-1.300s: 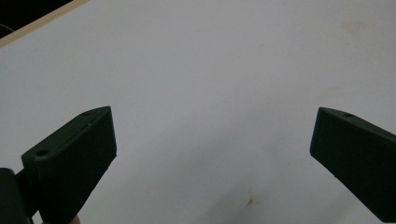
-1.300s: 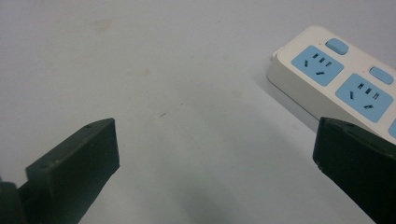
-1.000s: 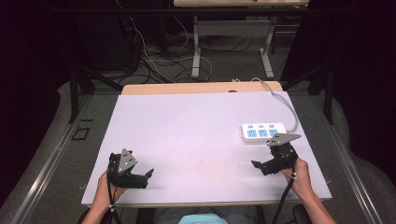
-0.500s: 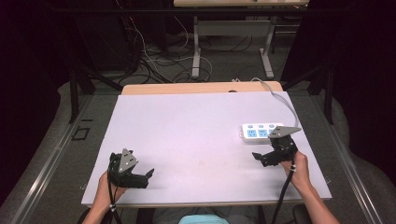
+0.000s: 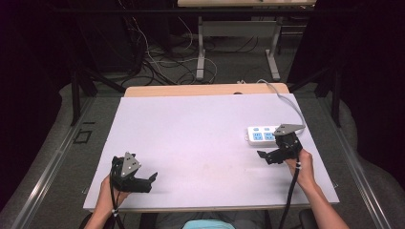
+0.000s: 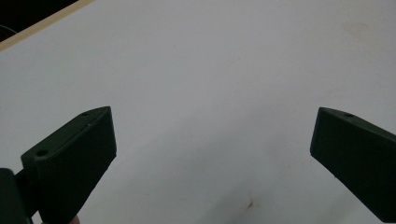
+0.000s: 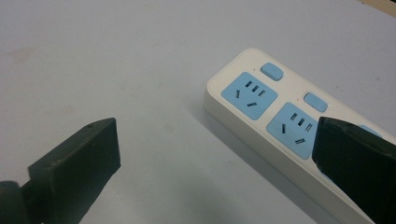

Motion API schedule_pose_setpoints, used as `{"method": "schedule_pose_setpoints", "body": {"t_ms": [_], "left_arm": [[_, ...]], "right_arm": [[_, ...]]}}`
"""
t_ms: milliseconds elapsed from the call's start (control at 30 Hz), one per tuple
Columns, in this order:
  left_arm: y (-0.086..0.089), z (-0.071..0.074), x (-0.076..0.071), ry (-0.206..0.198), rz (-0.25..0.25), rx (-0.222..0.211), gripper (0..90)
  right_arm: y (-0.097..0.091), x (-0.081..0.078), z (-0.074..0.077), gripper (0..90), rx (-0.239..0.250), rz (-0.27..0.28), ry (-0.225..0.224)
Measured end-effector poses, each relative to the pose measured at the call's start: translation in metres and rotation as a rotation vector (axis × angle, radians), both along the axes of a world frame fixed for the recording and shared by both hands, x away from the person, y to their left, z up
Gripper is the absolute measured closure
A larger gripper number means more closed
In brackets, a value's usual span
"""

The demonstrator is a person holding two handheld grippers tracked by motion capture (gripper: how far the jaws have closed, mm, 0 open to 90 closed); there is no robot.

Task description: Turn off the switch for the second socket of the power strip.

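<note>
a: where's the power strip (image 5: 263, 135) sitting right now?

b: flat on the white table (image 5: 200, 133), over on the person's right side, toward the far half. it's white with light blue socket faces, and its pale cord (image 5: 286, 98) runs off its right end and curves back to the far edge of the table.

a: and the right hand-held gripper (image 5: 263, 155)?

b: just on the near side of the strip, held in the person's right hand (image 5: 300, 164). from the high view its grey plate overlaps the strip's right end. in the right gripper view the hand-held gripper (image 7: 215, 158) has its two black jaws spread wide with nothing between them but bare table. the strip (image 7: 280, 121) lies slantwise ahead, its left end in the open and its right part passing behind the right-hand jaw. whether that jaw touches the strip, i can't tell.

a: what can you make out on the strip up close?

b: two blue sockets in full, each with a small blue button beyond it, and the edge of a third socket beside the jaw.

a: the left hand-held gripper (image 5: 152, 177)?

b: near the front left corner of the table, in the person's left hand (image 5: 112, 193), well apart from the strip. in the left gripper view that hand-held gripper (image 6: 212, 154) also has its jaws far apart and holds nothing. ahead of it lies plain white surface with a small brownish speck (image 6: 251, 203) low down.

a: so neither has hold of anything?

b: right, both gape empty.
</note>
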State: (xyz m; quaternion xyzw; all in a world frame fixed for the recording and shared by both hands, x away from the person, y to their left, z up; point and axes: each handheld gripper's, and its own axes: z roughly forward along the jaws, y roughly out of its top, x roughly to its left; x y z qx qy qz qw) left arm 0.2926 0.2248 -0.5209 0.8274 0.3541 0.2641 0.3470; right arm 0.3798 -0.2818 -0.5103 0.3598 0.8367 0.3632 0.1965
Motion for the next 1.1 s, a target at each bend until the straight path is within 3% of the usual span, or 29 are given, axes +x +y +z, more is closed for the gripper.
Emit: {"method": "schedule_pose_setpoints", "body": {"t_ms": [1100], "left_arm": [[0.001,0.0,0.0,-0.004,0.011,-0.001,0.3]], "right_arm": [[-0.024,0.049,-0.003,1.3,0.0,-0.109,0.006]]}}
